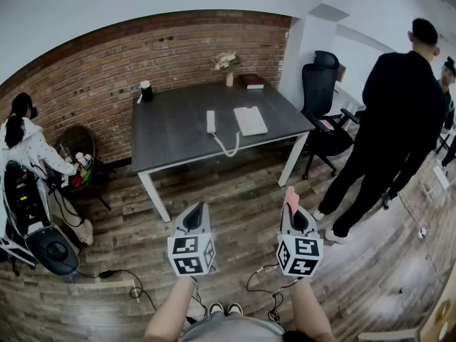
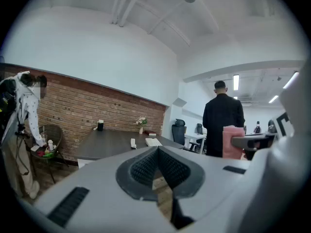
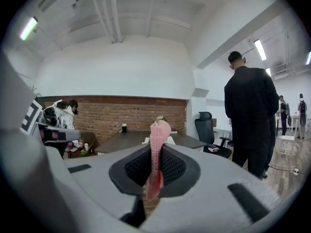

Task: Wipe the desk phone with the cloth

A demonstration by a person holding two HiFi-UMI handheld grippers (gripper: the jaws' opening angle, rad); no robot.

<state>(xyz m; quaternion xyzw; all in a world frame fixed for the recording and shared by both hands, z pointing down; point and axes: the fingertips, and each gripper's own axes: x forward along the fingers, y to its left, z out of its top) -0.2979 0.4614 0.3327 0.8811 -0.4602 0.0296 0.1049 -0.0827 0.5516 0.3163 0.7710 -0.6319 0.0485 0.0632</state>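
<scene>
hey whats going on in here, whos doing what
A person holding two grippers stands back from the dark table. The right gripper is shut on a pink cloth; the left gripper is shut and empty. The desk phone sits on the table, its handset lying beside it, and nothing touches it.

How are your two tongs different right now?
The right tongs pinch a pink cloth that sticks up from them; the left tongs pinch nothing. The left tongs' tips touch each other; the right tongs' tips have cloth between them. Both are shut, over the wooden floor, short of the desk with the phone.
</scene>
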